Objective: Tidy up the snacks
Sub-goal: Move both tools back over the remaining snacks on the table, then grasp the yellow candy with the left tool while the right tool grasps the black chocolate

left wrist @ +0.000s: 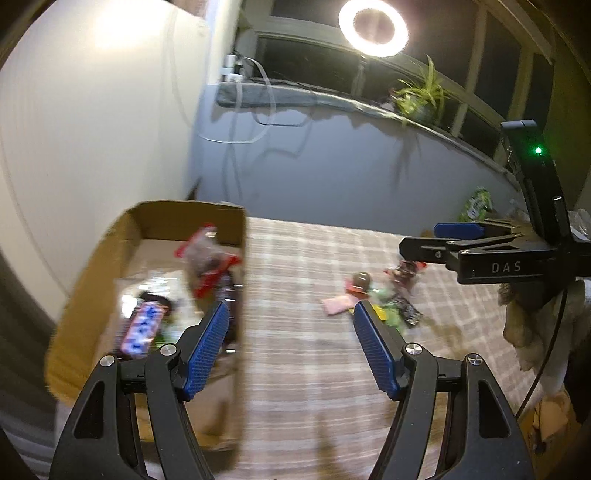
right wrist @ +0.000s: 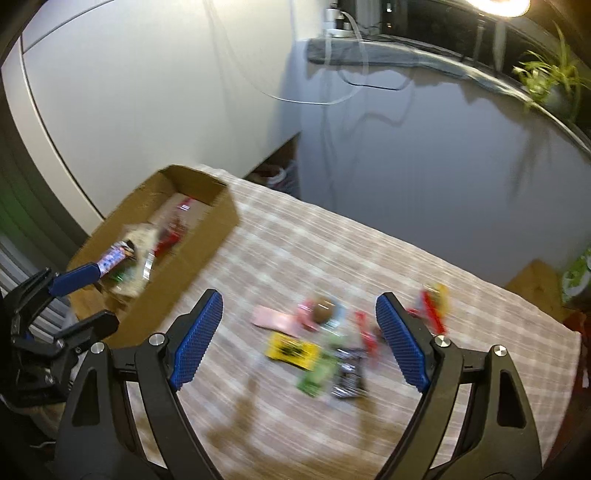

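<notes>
A brown cardboard box (left wrist: 110,251) stands at the left of the checked tablecloth and holds several snack packets, among them a red-edged clear bag (left wrist: 207,258) and a blue-white bar (left wrist: 144,328). The box also shows in the right wrist view (right wrist: 199,229). Loose snacks lie in a pile on the cloth (right wrist: 317,343): a yellow packet (right wrist: 291,349), a pink one (right wrist: 273,317), a green one (right wrist: 314,376). My left gripper (left wrist: 291,350) is open and empty beside the box's right wall. My right gripper (right wrist: 299,339) is open and empty above the pile.
A checked cloth (left wrist: 314,387) covers the table. A ring light (left wrist: 373,27) and a potted plant (left wrist: 421,92) stand on the far windowsill. A green bag (left wrist: 476,203) lies at the far right. A white wall panel is close on the left.
</notes>
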Demonstrator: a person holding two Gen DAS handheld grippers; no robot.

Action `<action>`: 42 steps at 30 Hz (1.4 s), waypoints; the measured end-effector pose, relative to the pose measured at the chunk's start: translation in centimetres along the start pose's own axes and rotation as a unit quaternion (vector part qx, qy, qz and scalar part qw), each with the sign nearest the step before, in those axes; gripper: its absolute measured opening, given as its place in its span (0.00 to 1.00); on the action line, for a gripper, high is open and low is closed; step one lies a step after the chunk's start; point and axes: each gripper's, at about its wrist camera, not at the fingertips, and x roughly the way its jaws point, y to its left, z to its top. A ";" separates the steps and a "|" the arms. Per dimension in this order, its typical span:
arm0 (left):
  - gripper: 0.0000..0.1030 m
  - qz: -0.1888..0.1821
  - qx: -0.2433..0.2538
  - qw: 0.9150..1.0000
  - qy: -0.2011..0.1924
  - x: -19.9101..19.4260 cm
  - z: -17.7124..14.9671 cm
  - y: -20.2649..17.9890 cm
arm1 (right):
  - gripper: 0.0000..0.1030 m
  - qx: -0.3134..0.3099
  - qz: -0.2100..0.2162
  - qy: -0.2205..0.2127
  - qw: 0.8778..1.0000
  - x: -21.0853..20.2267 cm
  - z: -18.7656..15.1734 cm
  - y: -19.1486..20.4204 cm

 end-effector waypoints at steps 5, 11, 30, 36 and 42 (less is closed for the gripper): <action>0.63 -0.026 0.021 0.999 0.024 2.2 -0.3 -3.0 | 0.85 0.025 -0.023 0.014 0.999 -0.4 -2.0 -4.6; 0.41 -0.052 0.025 0.996 0.067 5.4 -1.0 -5.2 | 0.74 0.081 -0.021 0.035 0.996 0.7 -4.1 -9.3; 0.26 -0.063 0.047 0.990 0.118 11.2 -0.9 -7.0 | 0.37 0.156 0.086 0.095 0.979 5.7 -6.6 -10.5; 0.26 -0.078 0.031 0.989 0.123 12.8 0.2 -6.6 | 0.29 0.113 0.076 0.101 0.986 6.5 -6.7 -8.7; 0.26 -0.094 0.036 0.986 0.135 14.5 0.3 -7.1 | 0.28 0.077 0.070 0.099 0.990 6.7 -6.9 -7.5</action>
